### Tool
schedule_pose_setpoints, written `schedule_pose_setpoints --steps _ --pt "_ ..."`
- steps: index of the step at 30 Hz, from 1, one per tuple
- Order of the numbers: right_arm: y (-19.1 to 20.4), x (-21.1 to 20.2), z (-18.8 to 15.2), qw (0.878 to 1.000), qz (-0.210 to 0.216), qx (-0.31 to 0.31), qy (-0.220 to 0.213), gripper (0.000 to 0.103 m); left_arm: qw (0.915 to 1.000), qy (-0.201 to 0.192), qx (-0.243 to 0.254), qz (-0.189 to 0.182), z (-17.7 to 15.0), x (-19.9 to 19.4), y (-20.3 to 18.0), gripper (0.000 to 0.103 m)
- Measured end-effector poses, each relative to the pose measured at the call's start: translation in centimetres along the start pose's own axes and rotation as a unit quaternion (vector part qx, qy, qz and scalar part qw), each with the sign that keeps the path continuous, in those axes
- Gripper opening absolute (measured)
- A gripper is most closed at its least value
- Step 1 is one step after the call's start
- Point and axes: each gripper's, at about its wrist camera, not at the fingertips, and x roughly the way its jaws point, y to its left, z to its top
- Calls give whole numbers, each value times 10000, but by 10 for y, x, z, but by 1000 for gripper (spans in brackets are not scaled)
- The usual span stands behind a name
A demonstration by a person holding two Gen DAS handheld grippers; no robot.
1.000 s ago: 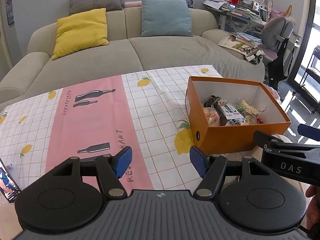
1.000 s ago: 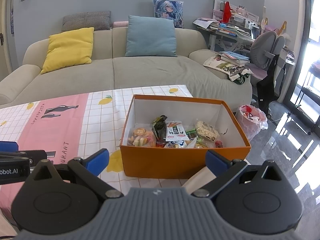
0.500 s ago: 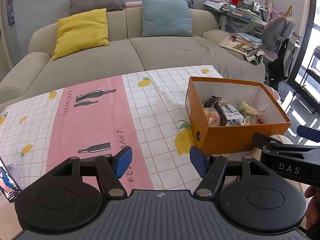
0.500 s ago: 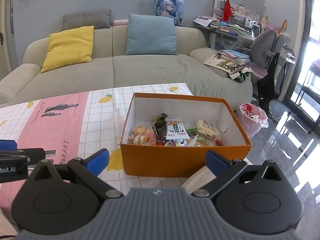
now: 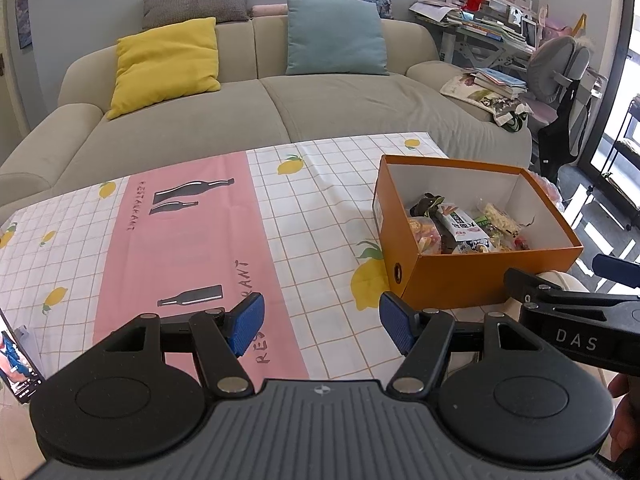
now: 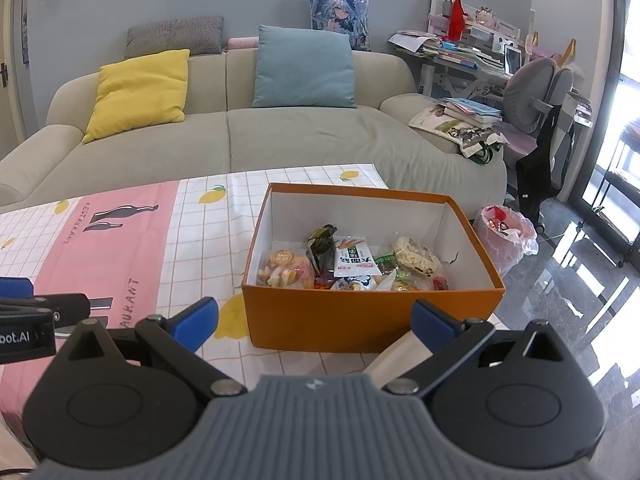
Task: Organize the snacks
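Observation:
An orange cardboard box [image 6: 372, 316] [image 5: 476, 280] with a white inside stands on the table's right end. Several snack packets [image 6: 352, 262] [image 5: 460, 228] lie piled on its floor. My left gripper [image 5: 322, 326] is open and empty, held over the pink and white checked tablecloth [image 5: 192, 248] to the left of the box. My right gripper [image 6: 314, 322] is open and empty, held just in front of the box's near wall. Each gripper shows at the edge of the other's view.
A beige sofa [image 6: 280, 136] with yellow and blue cushions runs behind the table. A phone [image 5: 16, 360] lies at the table's near left edge. A pink bin bag [image 6: 506, 236] sits on the floor to the right, with a desk and chair [image 6: 536, 92] beyond.
Both grippers have drifted slightly back and up from the box. Both stay open and empty.

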Motion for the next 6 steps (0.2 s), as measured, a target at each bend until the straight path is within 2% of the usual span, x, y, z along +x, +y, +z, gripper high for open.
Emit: schedule_pose_setpoints --steps 6 --pt "-2 2 -1 10000 27 -18 19 100 10000 -14 -42 24 0 0 4 78"
